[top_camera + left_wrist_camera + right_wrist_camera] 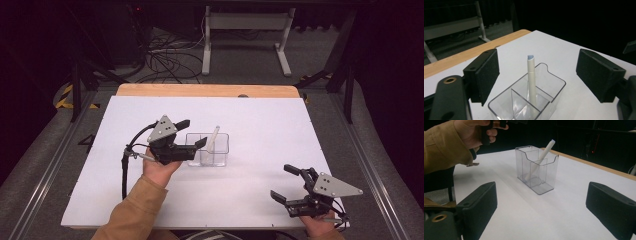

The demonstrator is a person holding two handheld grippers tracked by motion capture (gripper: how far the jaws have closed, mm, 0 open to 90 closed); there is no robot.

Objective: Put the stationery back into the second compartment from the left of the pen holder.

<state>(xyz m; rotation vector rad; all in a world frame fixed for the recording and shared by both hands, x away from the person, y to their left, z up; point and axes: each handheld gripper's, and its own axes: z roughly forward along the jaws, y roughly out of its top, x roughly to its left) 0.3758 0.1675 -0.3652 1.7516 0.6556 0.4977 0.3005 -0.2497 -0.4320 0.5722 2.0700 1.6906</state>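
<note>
Presently, slim white pen-like stick (531, 75) stood tilted in far compartment of clear plastic two-compartment holder (207, 149), top leaning on rim, untouched. Holder sat mid-table on white table sheet (260, 125). Left gripper (192, 133) hovered just beside holder, jaws apart, nothing between pads. Right gripper (284, 182) rested well apart near front edge, jaws apart, empty. Judged step: release and retreat. Advice: withdraw left gripper straight, keep pads off stick top and holder rim to avoid tipping.
</note>
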